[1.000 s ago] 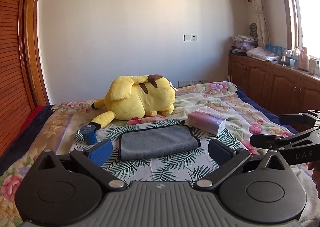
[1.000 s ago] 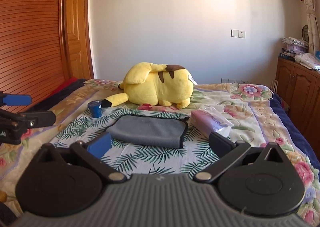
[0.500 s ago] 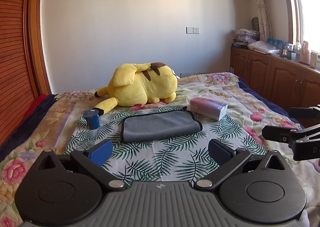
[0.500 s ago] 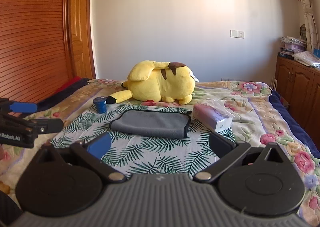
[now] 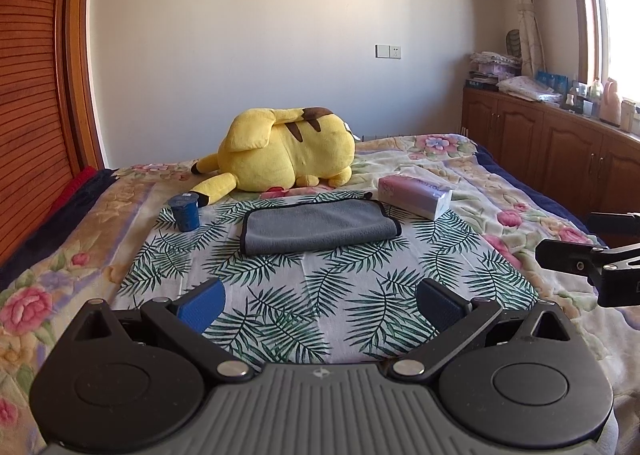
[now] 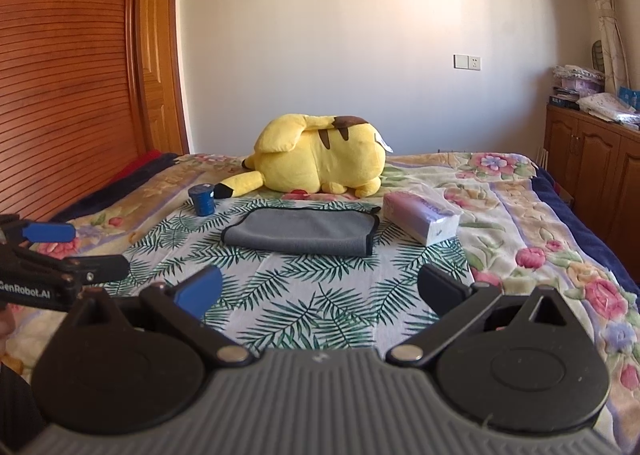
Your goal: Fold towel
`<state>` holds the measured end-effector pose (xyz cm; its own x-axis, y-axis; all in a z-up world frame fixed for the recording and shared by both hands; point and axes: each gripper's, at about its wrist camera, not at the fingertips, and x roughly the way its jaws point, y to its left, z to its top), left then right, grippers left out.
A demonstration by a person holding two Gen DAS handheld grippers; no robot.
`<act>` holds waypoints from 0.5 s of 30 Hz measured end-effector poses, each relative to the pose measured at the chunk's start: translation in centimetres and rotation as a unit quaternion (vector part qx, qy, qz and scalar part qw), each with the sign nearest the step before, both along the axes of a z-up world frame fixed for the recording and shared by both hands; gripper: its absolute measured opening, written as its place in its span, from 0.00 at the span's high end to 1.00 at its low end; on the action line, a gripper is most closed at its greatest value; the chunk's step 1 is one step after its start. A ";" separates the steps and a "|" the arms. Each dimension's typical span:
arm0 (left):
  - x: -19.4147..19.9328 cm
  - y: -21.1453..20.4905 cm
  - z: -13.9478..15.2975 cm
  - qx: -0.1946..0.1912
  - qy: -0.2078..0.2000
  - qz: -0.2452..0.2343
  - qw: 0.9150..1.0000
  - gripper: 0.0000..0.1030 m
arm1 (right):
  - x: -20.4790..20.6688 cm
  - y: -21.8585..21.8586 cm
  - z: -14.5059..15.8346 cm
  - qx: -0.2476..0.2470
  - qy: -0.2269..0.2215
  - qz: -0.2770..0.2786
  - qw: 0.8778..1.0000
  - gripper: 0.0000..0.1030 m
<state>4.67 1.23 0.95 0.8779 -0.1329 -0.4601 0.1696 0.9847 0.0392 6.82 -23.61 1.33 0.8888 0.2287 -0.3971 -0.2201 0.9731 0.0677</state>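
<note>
A grey towel (image 5: 320,227) with black edging lies folded flat on a palm-leaf cloth (image 5: 312,295) on the bed. It also shows in the right wrist view (image 6: 304,231). My left gripper (image 5: 320,301) is open and empty, well short of the towel's near edge. My right gripper (image 6: 320,289) is open and empty, also short of the towel. The right gripper shows at the right edge of the left wrist view (image 5: 592,251). The left gripper shows at the left edge of the right wrist view (image 6: 60,251).
A yellow plush toy (image 5: 284,155) lies behind the towel. A blue cup (image 5: 185,211) stands left of it. A pink tissue pack (image 5: 414,197) lies to the right. Wooden cabinets (image 5: 560,151) line the right wall and a wooden wardrobe (image 6: 72,75) the left.
Both grippers have drawn back from the towel and risen a little. The towel looks smaller and farther off. Both stay open.
</note>
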 end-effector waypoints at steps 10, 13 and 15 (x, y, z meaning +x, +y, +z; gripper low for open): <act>-1.8 -0.2 -1.4 -0.011 0.011 0.012 1.000 0.16 | -1.8 -1.0 -2.3 0.000 0.010 -0.018 1.000 0.00; -2.1 -0.2 -1.7 -0.015 0.016 0.016 1.000 0.16 | -2.1 -1.4 -2.8 0.008 0.016 -0.021 1.000 0.00; -2.3 -0.2 -2.0 -0.019 0.018 0.017 0.999 0.16 | -2.3 -1.7 -3.0 0.010 0.016 -0.023 1.000 0.00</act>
<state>2.36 1.00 -1.05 0.8649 -0.1207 -0.4872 0.1358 0.9907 -0.0044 4.57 -25.33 -1.69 0.8856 0.1962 -0.4211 -0.1726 0.9805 0.0940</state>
